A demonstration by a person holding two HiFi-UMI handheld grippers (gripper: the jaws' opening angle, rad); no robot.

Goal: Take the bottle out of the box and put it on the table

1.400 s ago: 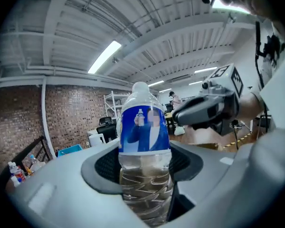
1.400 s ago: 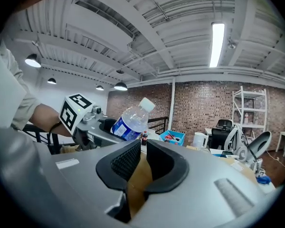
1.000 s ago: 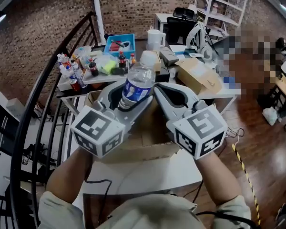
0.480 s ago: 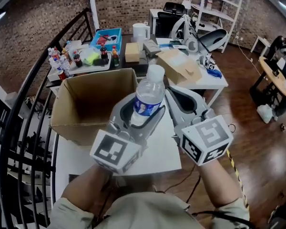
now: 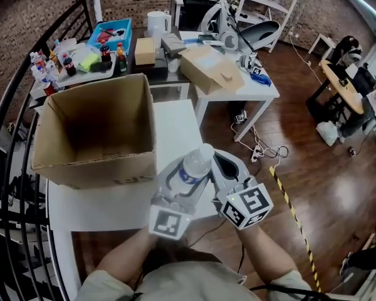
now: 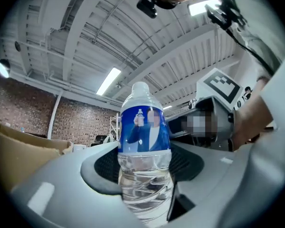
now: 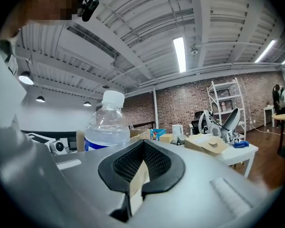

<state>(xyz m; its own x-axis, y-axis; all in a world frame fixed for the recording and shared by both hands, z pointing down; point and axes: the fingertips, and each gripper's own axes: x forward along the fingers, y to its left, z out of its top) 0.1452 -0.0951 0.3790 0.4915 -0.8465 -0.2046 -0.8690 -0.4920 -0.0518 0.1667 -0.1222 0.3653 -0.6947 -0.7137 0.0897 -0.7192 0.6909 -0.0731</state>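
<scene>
A clear water bottle (image 5: 192, 170) with a blue label and white cap is upright between the jaws of my left gripper (image 5: 187, 168), which is shut on its lower body. In the left gripper view the bottle (image 6: 143, 141) fills the gap between the pads of the left gripper (image 6: 145, 177). It hangs over the white table (image 5: 175, 121), near its right front corner, outside the open cardboard box (image 5: 94, 130). My right gripper (image 5: 224, 163) stays just right of the bottle, shut and empty; its pads (image 7: 154, 163) meet, with the bottle (image 7: 106, 125) to their left.
The box fills the table's left half. Behind stand a second white table (image 5: 250, 89) with a flat carton (image 5: 210, 68) and a dark table with a blue tray (image 5: 109, 33) and small bottles. A black railing (image 5: 6, 105) runs on the left; cables (image 5: 257, 146) lie on the wooden floor.
Both grippers have come down and back toward me, carrying the bottle from above the box to the table's near right corner. The right gripper stayed shut beside it.
</scene>
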